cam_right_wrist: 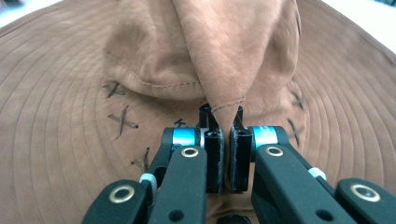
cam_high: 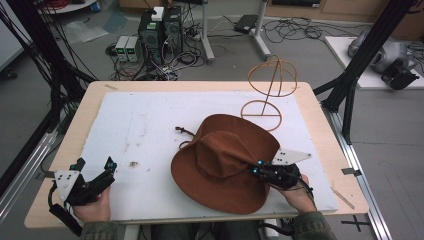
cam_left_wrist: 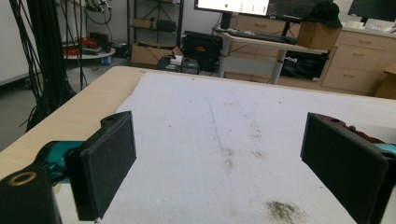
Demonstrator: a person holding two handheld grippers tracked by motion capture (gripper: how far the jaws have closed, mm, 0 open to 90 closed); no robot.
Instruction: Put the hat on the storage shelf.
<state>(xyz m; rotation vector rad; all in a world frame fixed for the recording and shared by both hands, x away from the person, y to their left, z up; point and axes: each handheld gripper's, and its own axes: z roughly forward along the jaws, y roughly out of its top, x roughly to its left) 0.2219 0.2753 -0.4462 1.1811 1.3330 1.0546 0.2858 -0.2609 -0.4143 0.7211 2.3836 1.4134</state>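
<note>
White foam sheeting point(cam_high: 150, 135) covers most of the wooden surface point(cam_high: 320, 130), with cables and computer boxes on the floor beyond. On the sheeting's right half lies a brown wide-brimmed hat point(cam_high: 220, 165), its cord trailing off to the left. The right gripper point(cam_high: 257, 167) has its jaws closed almost together on a pinched fold of the crown, the fabric rising in a ridge from between them in the right gripper view. The left gripper point(cam_high: 95, 164) rests at the near left corner, jaws spread wide, gripping nothing, well apart from the hat. Behind the hat stands a wire hat stand point(cam_high: 270, 90); its base is partly hidden by the brim
</note>
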